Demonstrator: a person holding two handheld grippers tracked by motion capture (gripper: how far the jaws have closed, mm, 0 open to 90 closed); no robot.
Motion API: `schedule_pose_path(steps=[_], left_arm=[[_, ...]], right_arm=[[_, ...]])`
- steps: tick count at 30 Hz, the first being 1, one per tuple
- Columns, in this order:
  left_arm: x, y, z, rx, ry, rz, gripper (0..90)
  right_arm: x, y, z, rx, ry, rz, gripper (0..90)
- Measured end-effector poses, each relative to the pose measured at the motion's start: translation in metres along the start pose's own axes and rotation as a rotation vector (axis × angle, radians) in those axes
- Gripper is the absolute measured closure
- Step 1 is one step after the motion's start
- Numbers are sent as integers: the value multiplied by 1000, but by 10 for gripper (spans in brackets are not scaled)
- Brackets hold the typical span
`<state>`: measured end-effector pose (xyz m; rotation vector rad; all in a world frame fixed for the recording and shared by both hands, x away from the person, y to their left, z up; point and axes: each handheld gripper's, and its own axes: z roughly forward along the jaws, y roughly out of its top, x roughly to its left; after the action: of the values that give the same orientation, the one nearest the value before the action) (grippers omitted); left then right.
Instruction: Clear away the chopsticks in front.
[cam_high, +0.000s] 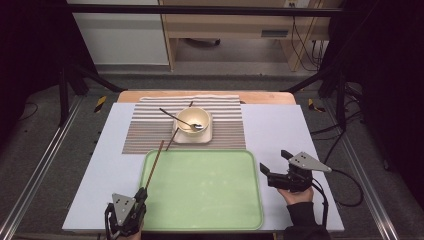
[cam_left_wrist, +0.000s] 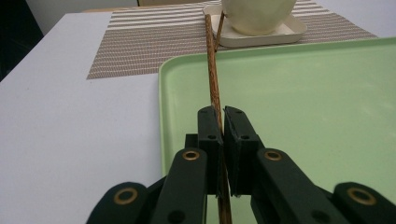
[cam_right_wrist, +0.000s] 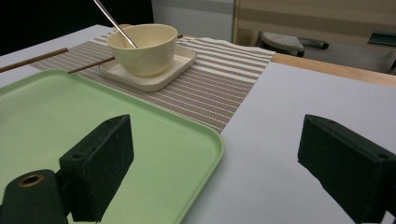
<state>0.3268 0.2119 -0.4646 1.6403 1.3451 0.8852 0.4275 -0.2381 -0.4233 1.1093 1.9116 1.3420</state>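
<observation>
Left gripper (cam_left_wrist: 223, 122) clamped on one chopstick (cam_left_wrist: 213, 70), low at near-left corner of green tray (cam_high: 210, 220); stick slants up over tray rim toward striped mat (cam_high: 145, 132). Right gripper (cam_high: 274, 164) jaws wide apart, nothing between them, just beside tray's right edge. Second chopstick (cam_high: 174, 137) apparently leaning on the plate (cam_high: 206, 136) under bowl (cam_high: 193, 120) (spoon (cam_high: 181, 120) in bowl).

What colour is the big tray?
Light green. The tray shows best in the high view.
</observation>
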Motion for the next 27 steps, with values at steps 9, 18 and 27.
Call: schedule_pose_path(steps=[9,18,27], left_arm=[[-1,-19,-3,41,-1,-11,852],[-2,-20,2,68,-18,0,851],[-5,-21,7,110,-30,23,848]], right_arm=[[0,0,0,2,-1,-1,107],[0,0,1,3,-2,-2,107],[0,0,1,3,-1,-2,107]])
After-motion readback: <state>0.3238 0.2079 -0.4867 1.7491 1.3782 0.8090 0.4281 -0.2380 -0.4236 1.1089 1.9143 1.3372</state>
